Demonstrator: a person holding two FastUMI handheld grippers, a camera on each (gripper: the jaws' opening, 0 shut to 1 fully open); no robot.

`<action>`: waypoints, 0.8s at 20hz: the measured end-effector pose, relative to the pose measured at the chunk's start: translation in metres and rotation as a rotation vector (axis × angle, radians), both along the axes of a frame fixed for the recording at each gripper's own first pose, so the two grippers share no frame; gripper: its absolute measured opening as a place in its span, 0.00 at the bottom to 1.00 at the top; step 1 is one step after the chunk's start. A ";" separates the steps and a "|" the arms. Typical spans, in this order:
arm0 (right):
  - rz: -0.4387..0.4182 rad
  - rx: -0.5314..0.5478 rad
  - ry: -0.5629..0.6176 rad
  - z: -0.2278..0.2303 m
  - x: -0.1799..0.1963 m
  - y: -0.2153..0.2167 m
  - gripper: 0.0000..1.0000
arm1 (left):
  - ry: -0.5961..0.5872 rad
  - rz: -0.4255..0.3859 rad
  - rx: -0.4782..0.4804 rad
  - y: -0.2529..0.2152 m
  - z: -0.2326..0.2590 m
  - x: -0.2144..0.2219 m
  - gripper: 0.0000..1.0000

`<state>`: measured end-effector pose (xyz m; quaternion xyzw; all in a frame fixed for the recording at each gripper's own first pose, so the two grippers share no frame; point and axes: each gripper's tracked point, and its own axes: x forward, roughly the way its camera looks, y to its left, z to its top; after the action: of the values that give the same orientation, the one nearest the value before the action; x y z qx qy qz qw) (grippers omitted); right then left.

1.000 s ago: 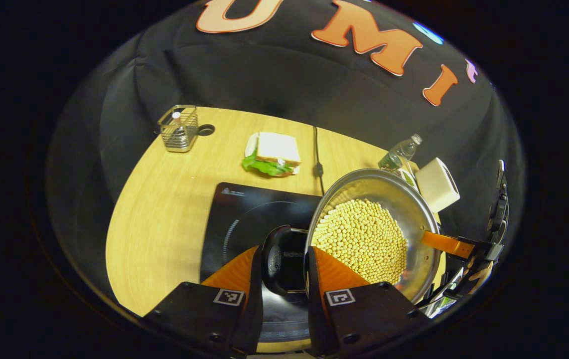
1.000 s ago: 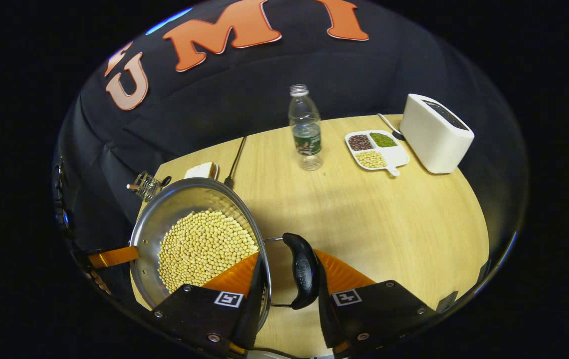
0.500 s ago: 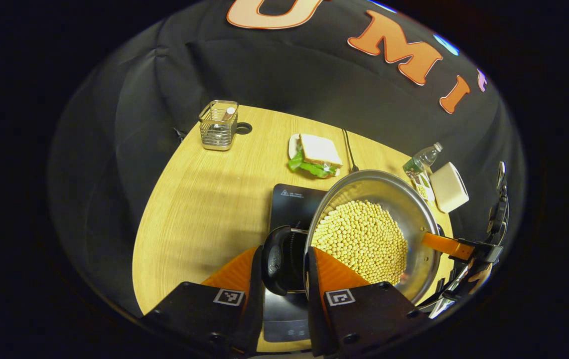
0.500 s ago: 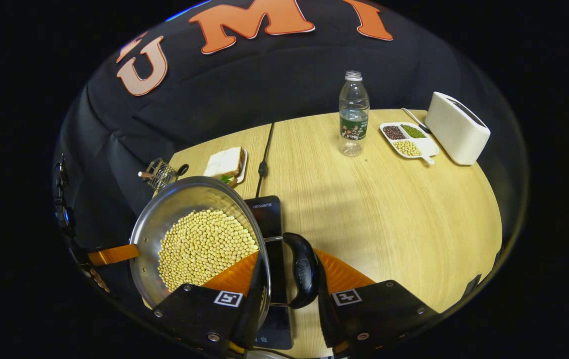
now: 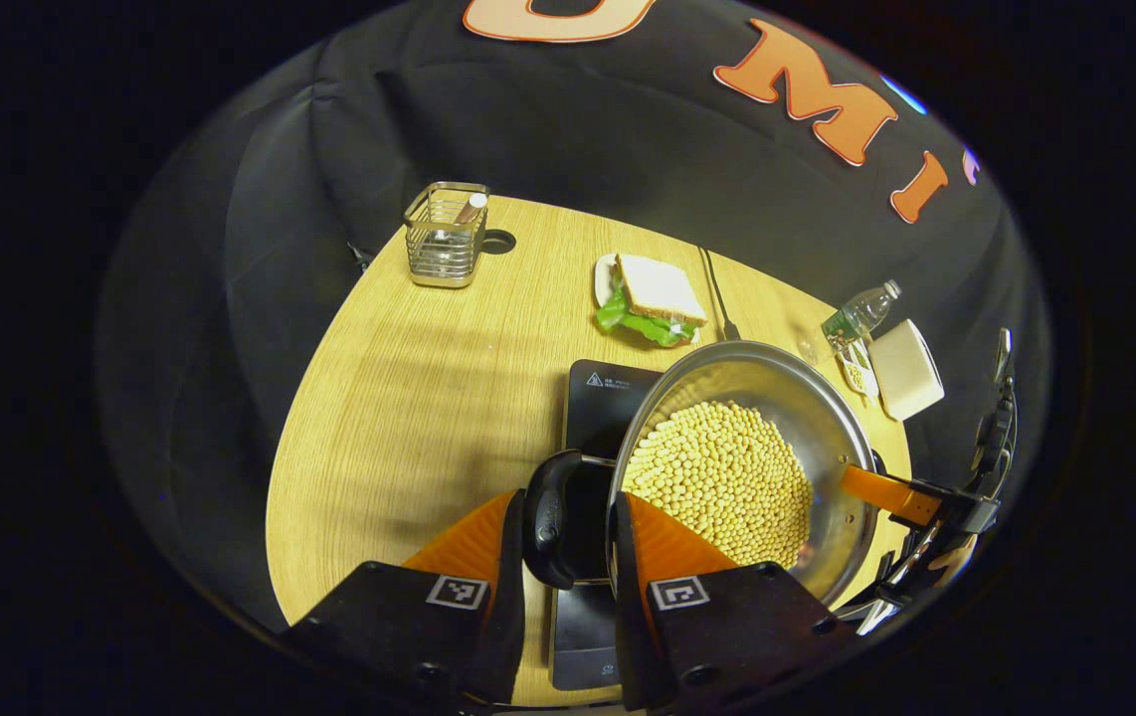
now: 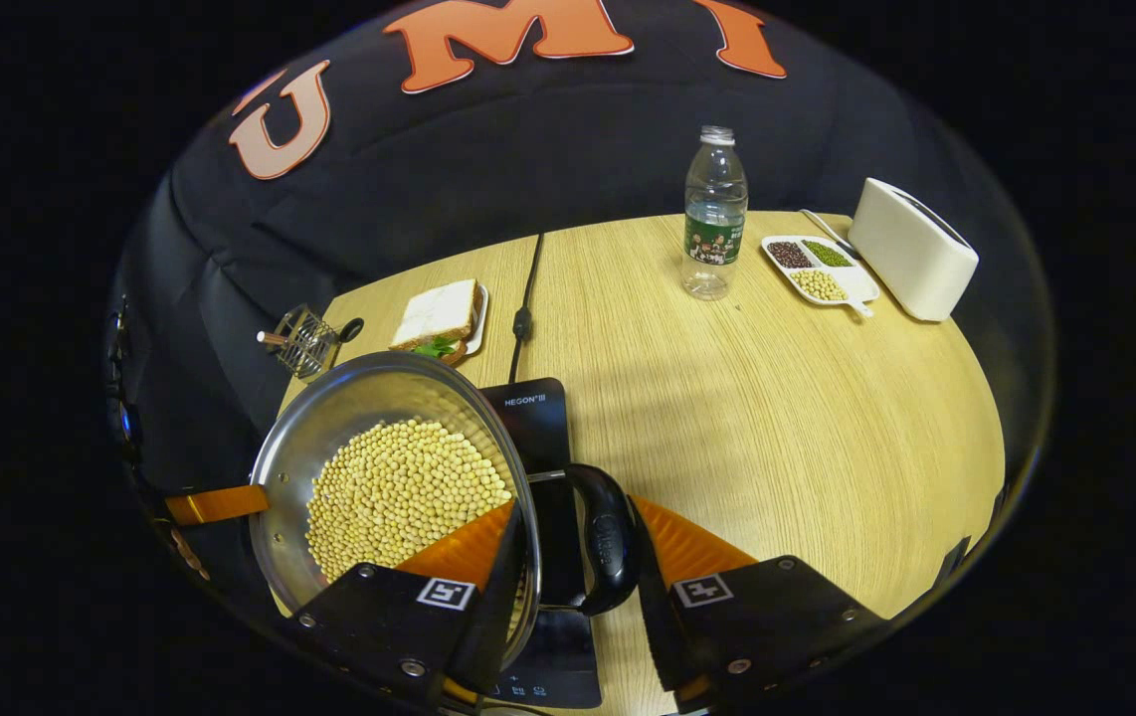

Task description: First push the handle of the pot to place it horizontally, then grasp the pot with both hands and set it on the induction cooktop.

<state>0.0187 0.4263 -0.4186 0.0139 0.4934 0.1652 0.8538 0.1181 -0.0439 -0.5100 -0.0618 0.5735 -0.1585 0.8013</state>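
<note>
- Worktop (image 5: 399, 378), far left in the left gripper view: we see a wire basket (image 5: 445, 235) near its back edge, well apart from everything else.
- Next along, a sandwich (image 5: 656, 298) on a small plate lies just behind the induction cooktop (image 5: 600, 398).
- Our left gripper (image 5: 568, 517) has its fingers pinching the pot's black side handle (image 5: 546, 517), one finger on each side of it.
- The pot (image 5: 742, 462), full of pale beans, hangs over the cooktop; whether it touches the glass we cannot tell.
- In the right gripper view, our right gripper (image 6: 573, 542) pinches the opposite handle (image 6: 610, 537) the same way.
- Beyond stand a bottle (image 6: 713, 214), a divided dish (image 6: 817, 270) and a toaster (image 6: 911, 249).
</note>
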 end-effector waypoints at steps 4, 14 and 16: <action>-0.034 0.053 -0.048 0.015 0.012 0.001 0.66 | -0.032 -0.055 0.018 0.003 0.006 -0.003 0.54; -0.104 0.055 -0.345 0.162 0.063 -0.042 0.95 | -0.524 0.084 0.045 0.046 0.170 0.105 0.98; -0.106 0.038 -0.455 0.210 0.071 -0.053 0.95 | -0.646 0.110 0.027 0.058 0.231 0.128 0.99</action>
<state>0.0899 0.3729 -0.2083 0.0183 0.2835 0.1284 0.9502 0.2464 0.0145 -0.2794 -0.0286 0.2877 -0.1188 0.9499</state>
